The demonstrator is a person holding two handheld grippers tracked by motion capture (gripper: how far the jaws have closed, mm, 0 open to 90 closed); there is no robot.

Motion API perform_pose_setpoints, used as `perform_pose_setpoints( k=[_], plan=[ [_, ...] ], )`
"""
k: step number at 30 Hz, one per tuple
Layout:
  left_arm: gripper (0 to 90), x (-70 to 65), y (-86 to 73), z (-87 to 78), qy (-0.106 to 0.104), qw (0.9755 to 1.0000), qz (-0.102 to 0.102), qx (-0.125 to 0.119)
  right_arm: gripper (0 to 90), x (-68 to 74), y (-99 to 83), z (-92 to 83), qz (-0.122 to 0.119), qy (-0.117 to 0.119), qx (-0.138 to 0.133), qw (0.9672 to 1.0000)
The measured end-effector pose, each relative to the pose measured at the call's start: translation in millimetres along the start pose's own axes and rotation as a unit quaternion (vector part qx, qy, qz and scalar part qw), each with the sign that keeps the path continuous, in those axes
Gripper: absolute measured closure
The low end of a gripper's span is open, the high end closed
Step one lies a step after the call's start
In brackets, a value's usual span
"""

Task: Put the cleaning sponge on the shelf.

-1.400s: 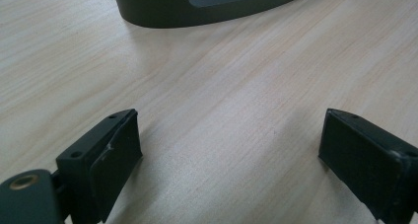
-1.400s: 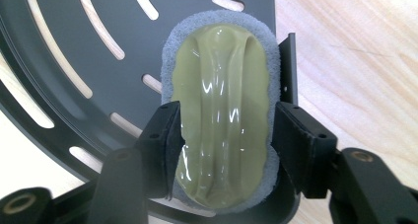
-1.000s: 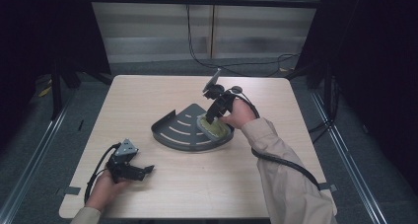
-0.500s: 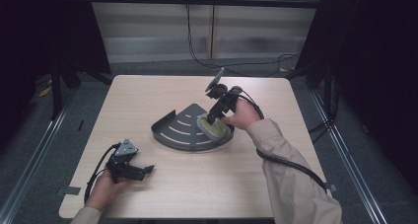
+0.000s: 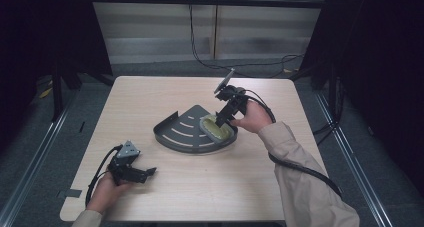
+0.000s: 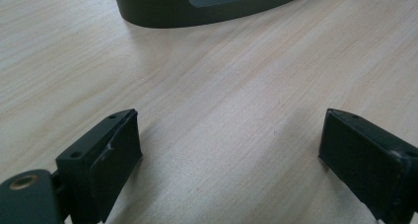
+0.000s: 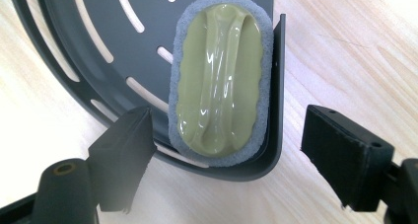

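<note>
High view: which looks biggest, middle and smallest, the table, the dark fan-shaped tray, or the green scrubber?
1. The table looks biggest by far.
2. The dark fan-shaped tray comes next; it covers a small part of the tabletop.
3. The green scrubber looks smallest; it lies inside the tray at one corner.

Table [image 5: 200,92] of pale wood, with items resting on it.
Square top with light grain, standing on a grey floor [image 5: 40,137]. Near the middle lies a dark grey fan-shaped tray [image 5: 182,132] with slots and a low rim; its curved edge faces the near side. In the tray's right corner, against the rim, sits a green-topped scrubbing pad [image 7: 219,83] with a grey foam base. At the near left corner, the left gripper [image 5: 142,173] rests on the tabletop, well apart from the tray.
</note>
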State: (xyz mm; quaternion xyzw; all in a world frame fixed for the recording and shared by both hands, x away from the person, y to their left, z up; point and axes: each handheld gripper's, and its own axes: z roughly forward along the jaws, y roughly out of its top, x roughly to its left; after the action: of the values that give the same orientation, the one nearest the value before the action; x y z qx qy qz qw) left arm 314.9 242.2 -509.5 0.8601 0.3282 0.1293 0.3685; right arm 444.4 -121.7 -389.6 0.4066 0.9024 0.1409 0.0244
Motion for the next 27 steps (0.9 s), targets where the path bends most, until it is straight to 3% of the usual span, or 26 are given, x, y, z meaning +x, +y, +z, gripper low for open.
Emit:
perform_pose_setpoints(
  k=[23,27],
  plan=[
    [8.2,0.0,0.0,0.0,-0.001,1.0000,0.000,0.000,18.9,-1.6,-41.5,-16.3,0.002,0.011,-0.015,0.9998],
    [8.2,0.2,0.0,-0.2,-0.001,1.0000,0.002,0.002,18.9,-2.6,-51.4,-18.6,-0.008,0.008,-0.014,0.9998]
  ],
)
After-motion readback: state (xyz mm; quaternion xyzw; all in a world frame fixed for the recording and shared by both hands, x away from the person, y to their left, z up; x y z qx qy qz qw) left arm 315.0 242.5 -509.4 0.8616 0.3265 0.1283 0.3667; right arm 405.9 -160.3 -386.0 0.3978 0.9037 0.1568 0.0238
